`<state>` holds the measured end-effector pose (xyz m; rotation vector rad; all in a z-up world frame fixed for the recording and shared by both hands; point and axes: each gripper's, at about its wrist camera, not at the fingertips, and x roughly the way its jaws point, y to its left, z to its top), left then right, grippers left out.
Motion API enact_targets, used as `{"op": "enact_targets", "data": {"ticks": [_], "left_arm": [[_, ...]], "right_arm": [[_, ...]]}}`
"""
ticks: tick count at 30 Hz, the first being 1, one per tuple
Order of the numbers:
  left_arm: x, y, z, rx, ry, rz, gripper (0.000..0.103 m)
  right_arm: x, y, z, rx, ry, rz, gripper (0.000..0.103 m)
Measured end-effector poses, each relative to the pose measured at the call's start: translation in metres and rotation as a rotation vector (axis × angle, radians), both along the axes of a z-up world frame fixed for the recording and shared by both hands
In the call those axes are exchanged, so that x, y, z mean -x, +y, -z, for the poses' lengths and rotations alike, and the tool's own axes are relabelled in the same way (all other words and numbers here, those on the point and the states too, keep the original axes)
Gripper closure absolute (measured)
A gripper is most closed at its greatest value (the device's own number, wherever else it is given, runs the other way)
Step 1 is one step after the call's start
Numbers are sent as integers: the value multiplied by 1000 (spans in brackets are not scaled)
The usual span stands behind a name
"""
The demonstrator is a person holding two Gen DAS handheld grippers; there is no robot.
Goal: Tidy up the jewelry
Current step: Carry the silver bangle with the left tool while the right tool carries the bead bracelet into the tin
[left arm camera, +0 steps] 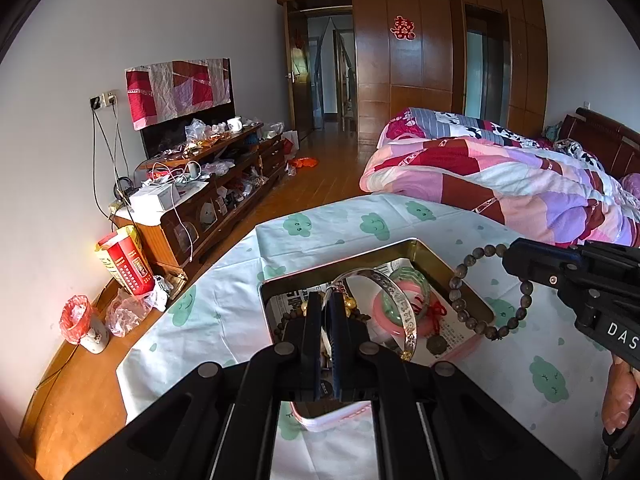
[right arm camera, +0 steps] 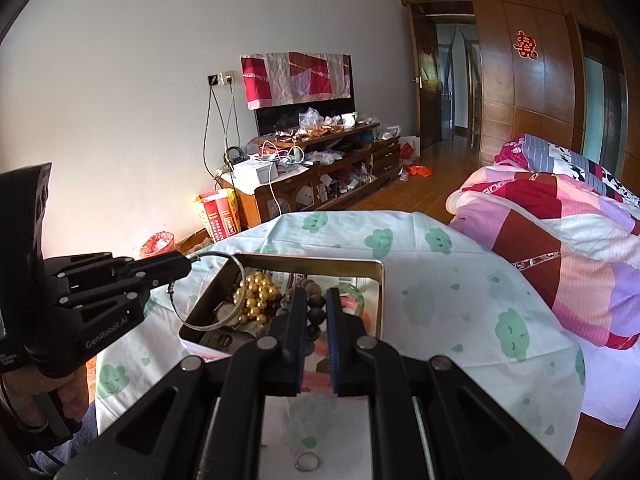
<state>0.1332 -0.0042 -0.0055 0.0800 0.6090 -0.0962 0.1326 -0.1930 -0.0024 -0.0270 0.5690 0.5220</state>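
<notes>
Both tongs grip: left tongs (left arm camera: 327, 312) a clear, silver-patterned bangle (left arm camera: 402, 312), right tongs (right arm camera: 316, 312) a brown wooden-bead bracelet (left arm camera: 490, 292); gold beads (right arm camera: 256, 294) remain in the open metal tin (right arm camera: 382, 300).

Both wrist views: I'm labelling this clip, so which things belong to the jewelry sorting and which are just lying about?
Job:
left gripper
silver bangle
right gripper
wooden bead bracelet
tin box
gold beads

Lying about:
quilt
TV cabinet
red carton

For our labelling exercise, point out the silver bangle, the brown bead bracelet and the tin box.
silver bangle (left arm camera: 410, 320), left wrist view, on its right band.
brown bead bracelet (left arm camera: 455, 282), left wrist view, on a left-side bead.
tin box (right arm camera: 308, 258), right wrist view, on its far rim.
</notes>
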Motion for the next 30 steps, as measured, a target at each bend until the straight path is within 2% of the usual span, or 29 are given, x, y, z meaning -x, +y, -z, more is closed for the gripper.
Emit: {"op": "enact_targets", "data": {"ticks": [30], "left_arm": [[-34, 1, 20, -17, 57, -8, 100]], "right_arm": [[-32, 11, 13, 13, 24, -3, 91]]}}
